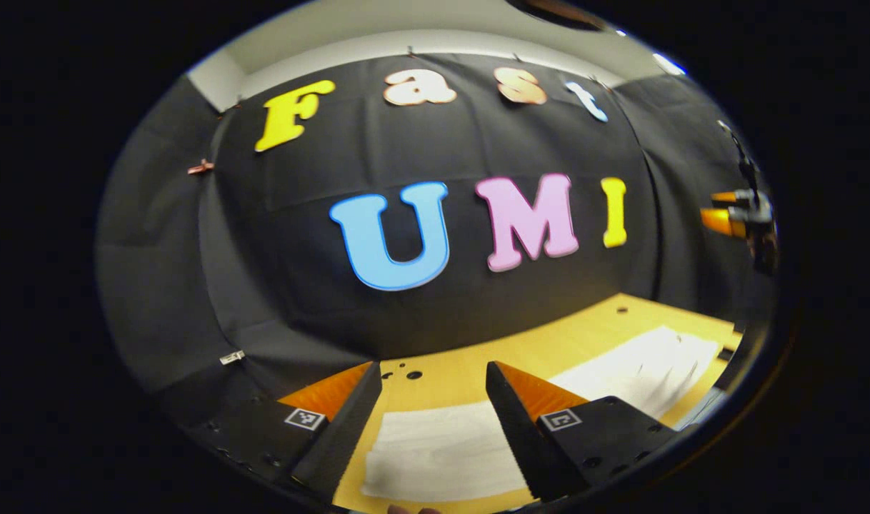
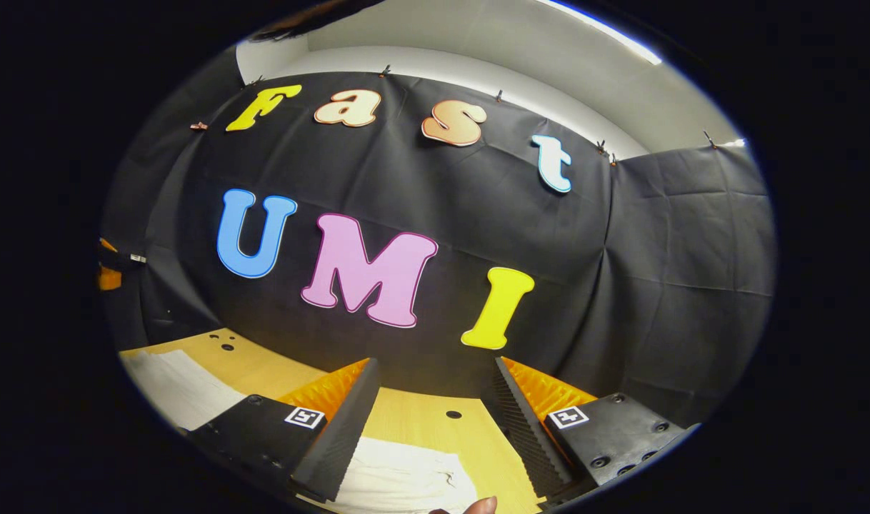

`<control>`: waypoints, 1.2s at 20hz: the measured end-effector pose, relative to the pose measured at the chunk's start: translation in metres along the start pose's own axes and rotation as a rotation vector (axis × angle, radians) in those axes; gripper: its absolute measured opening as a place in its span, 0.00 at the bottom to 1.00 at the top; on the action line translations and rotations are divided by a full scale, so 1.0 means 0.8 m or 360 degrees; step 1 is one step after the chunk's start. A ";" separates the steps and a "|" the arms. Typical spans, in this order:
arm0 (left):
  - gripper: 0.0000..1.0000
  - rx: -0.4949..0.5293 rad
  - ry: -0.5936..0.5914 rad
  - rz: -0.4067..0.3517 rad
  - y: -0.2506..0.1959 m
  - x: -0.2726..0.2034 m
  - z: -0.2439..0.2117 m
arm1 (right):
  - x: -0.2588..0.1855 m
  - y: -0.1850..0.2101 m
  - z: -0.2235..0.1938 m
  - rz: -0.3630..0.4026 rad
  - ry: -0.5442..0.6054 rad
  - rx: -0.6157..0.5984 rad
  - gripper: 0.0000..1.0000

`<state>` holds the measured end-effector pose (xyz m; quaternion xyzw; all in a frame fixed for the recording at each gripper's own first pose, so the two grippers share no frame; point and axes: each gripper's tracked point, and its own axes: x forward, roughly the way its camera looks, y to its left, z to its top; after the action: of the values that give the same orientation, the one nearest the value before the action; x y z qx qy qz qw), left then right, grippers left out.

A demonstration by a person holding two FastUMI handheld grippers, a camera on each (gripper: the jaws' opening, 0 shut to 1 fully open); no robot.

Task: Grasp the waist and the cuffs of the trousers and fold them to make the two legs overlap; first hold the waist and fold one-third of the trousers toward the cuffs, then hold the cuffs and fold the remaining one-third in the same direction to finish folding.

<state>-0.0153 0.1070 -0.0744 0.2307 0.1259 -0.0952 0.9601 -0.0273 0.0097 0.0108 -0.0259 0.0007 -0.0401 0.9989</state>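
Left gripper view shows the left gripper (image 1: pixel 433 385) with its fingers spread wide and nothing between them, raised above the wooden table (image 1: pixel 592 335); the white trousers (image 1: pixel 442 450) lie flat on the table below and beyond the fingertips, stretching off past the right finger. Right gripper view shows the right gripper (image 2: pixel 435 382) likewise spread and empty, with trouser cloth below its left finger.

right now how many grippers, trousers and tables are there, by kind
grippers: 2, left gripper and right gripper, both open
white trousers: 1, lying on the table
wooden table: 1
total: 4
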 end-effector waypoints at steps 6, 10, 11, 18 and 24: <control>0.95 0.0529 0.0335 -0.0259 -0.026 0.003 -0.140 | -0.015 -0.018 -0.011 -0.0080 0.0042 -0.0032 0.97; 0.95 0.0848 0.0476 -0.0436 -0.039 0.000 -0.218 | -0.023 -0.028 -0.018 -0.0118 0.0066 -0.0088 0.98; 0.95 0.0912 0.0507 -0.0474 -0.041 -0.003 -0.236 | -0.025 -0.030 -0.019 -0.0126 0.0073 -0.0085 0.98; 0.95 0.1459 0.0638 -0.0748 -0.065 -0.007 -0.330 | -0.037 -0.038 -0.029 -0.0153 0.0114 -0.0106 0.98; 0.95 0.1641 0.0785 -0.0801 -0.065 0.016 -0.392 | -0.048 -0.048 -0.032 -0.0176 0.0136 -0.0133 0.98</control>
<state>-0.0780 0.2062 -0.3704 0.6430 0.3323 -0.3110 0.6160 -0.0687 -0.0266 -0.0131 -0.0657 0.0434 -0.0962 0.9922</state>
